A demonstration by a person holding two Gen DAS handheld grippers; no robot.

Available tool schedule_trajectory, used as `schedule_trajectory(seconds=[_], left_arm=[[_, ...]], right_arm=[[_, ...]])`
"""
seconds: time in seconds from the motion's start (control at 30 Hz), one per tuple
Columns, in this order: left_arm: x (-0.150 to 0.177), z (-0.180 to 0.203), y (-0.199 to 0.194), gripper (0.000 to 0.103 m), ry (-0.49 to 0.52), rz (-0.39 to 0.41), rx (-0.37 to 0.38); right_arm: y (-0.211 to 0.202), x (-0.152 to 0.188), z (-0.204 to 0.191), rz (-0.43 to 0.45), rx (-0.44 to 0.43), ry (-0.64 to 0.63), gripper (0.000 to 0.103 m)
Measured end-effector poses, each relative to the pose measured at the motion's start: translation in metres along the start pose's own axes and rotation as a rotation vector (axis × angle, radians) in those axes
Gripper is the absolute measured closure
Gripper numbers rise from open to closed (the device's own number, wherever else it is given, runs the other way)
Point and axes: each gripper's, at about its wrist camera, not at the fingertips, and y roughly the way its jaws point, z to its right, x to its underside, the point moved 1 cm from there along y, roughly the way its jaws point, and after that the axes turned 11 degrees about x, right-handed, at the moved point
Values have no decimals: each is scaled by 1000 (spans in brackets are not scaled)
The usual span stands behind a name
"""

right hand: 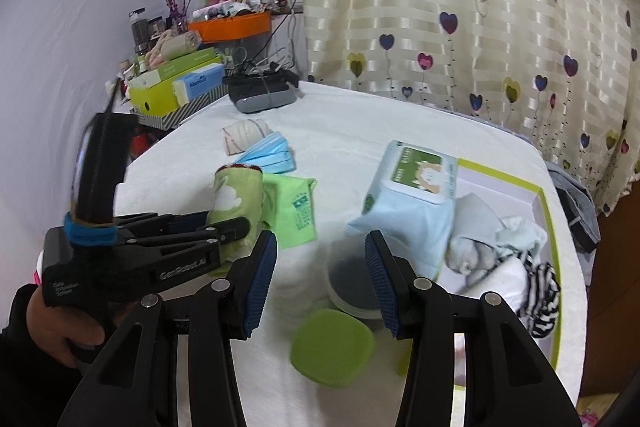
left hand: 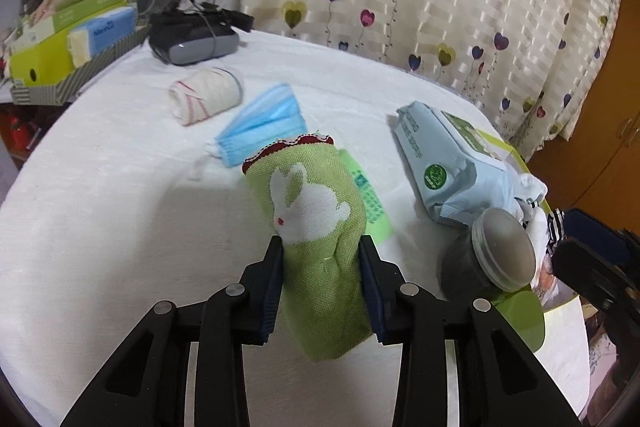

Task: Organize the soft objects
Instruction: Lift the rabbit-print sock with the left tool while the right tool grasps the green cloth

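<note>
pouch (left hand: 316,211) clamped in left claw (left hand: 320,283), raised above tabletop (left hand: 100,187). right claw (right hand: 320,279) apart, empty, hovering over jar (right hand: 352,287). box (right hand: 546,211) already held socks (right hand: 536,287) and cloths; wipes (right hand: 404,195) leaned on its rim. mask (left hand: 264,125), roll (left hand: 206,99), green bag (right hand: 296,207) still loose. jar and lid (right hand: 332,347) stood in path to box.
</note>
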Motion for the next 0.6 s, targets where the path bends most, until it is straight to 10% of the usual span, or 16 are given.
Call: schedule_trajectory(seconds=[0.6], left_arm=[[-2,-73,-45,69,-87,100,26]], right_arm=[[107,-30,-64,-239,6,-31,56]])
